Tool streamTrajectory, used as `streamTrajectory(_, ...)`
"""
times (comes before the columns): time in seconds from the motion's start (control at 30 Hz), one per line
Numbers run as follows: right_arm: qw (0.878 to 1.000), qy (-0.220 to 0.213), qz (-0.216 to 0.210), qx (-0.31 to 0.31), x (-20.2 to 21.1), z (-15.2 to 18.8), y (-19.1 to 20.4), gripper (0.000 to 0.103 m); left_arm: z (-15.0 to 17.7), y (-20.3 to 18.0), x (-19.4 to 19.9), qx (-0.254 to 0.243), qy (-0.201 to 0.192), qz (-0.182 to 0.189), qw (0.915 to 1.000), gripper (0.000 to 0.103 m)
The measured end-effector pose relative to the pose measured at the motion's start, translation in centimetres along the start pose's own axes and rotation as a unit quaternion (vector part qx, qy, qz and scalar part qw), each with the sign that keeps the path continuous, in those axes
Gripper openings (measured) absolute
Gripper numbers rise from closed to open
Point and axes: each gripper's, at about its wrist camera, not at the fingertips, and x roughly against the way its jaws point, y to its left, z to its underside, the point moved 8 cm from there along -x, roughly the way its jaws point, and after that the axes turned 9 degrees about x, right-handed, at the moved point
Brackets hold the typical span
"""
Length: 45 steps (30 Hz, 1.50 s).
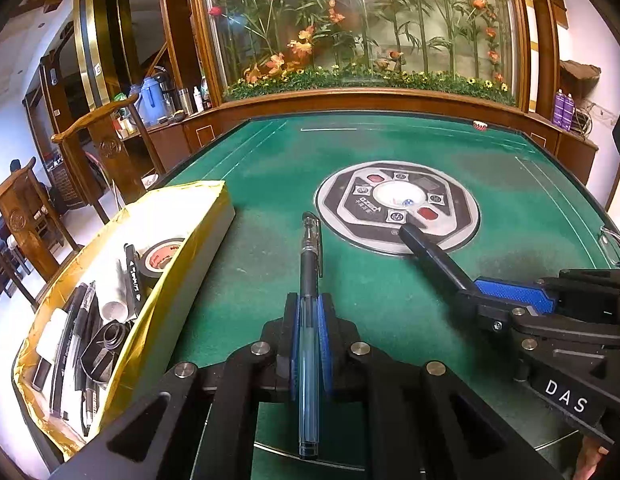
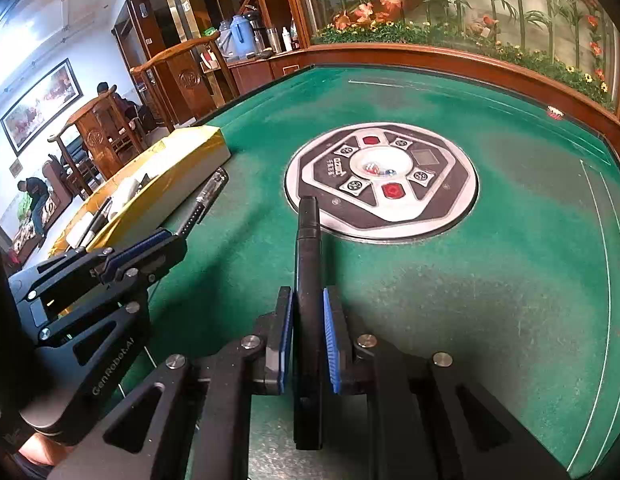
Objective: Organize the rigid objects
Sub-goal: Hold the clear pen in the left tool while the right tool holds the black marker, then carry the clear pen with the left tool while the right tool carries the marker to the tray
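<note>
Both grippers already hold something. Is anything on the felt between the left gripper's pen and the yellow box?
Nothing visible. The left gripper is shut on the pen, and only bare green felt separates it from the yellow box. The box's near wall has to be cleared.

two wrist views, angled down, sharing green table (image 1: pixel 390 152)

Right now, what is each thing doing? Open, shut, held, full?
Left gripper: shut on pen.
Pen: capped, held above the table.
Right gripper: shut on black bar.
Black bar: held, pointing at the table's middle.
Box: open, holding pens, tape and other bits.
Tape: lying in box.
Table: bare green felt.
</note>
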Motion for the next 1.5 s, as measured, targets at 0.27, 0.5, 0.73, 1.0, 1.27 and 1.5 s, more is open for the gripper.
streamTrajectory(0.27, 1.0, -0.016, -0.009, -0.003, 0.8, -1.0, 1.3, 0.014, -0.2, 0.3, 1.0, -0.001, -0.008, 0.006, 0.9999, 0.008)
streamTrajectory(0.5, 0.999, -0.024, -0.027, -0.006, 0.7, -1.9, 3.1, 0.014, -1.5, 2.7, 2.4, 0.026, -0.024, -0.001, 0.9994, 0.008)
streamTrajectory(0.73, 0.998, -0.032, -0.053, 0.006, 0.3, -3.4, 6.4, 0.014, -2.7, 6.3, 3.7, 0.056, -0.041, -0.016, 0.9975, 0.008)
streamTrajectory(1.0, 0.996, -0.038, -0.078, 0.021, -0.4, -5.4, 10.4, 0.014, -3.2, 10.4, 4.6, 0.086, -0.05, -0.033, 0.9945, 0.008)
streamTrajectory(1.27, 0.994, -0.038, -0.1, 0.036, -1.8, -7.4, 13.8, 0.014, -2.8, 13.9, 4.3, 0.108, -0.044, -0.054, 0.9917, 0.008)
streamTrajectory(1.5, 0.992, -0.033, -0.114, 0.049, -3.2, -8.8, 16.3, 0.014, -2.2, 16.4, 3.3, 0.125, -0.033, -0.066, 0.9893, 0.008)
